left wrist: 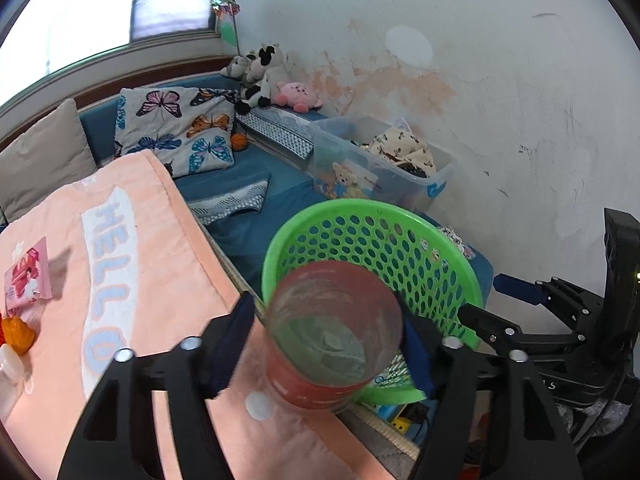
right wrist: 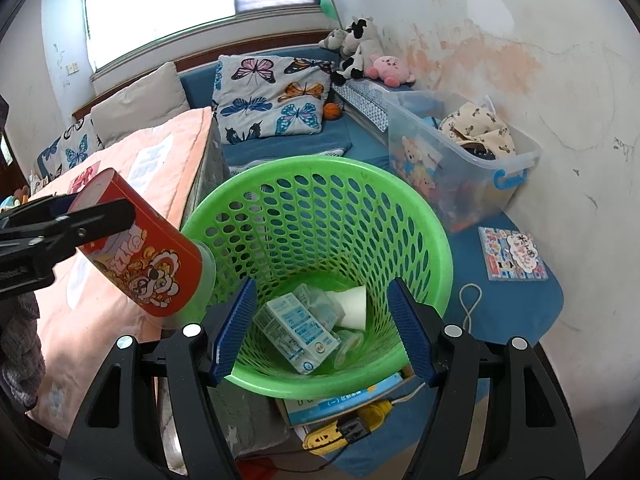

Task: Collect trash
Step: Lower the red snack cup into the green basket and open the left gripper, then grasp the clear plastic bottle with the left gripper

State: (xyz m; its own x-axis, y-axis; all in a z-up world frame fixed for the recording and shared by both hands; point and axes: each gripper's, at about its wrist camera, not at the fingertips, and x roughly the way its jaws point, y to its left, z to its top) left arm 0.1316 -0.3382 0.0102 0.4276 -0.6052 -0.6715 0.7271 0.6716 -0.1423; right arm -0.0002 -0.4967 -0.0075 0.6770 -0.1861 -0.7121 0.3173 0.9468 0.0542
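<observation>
My left gripper (left wrist: 326, 350) is shut on a red snack can (left wrist: 334, 332) with a clear lid, holding it tilted at the near rim of the green mesh basket (left wrist: 404, 240). The can (right wrist: 140, 252) also shows at the left of the right wrist view, lid end toward the basket (right wrist: 424, 216). My right gripper (right wrist: 322, 328) is open and empty, above the basket's near rim. Inside the basket lie a milk carton (right wrist: 298, 330), a white paper cup (right wrist: 354, 306) and clear plastic wrappers. A pink snack packet (left wrist: 28, 276) lies on the peach blanket (left wrist: 140, 240).
A clear storage bin (right wrist: 464, 160) with clothes stands by the stained wall. Butterfly pillows (right wrist: 272, 96), plush toys (right wrist: 360, 56) and a small orange ball (right wrist: 332, 111) sit on the blue mat. A book (right wrist: 512, 254), a cord and a yellow power strip (right wrist: 340, 428) lie near the basket.
</observation>
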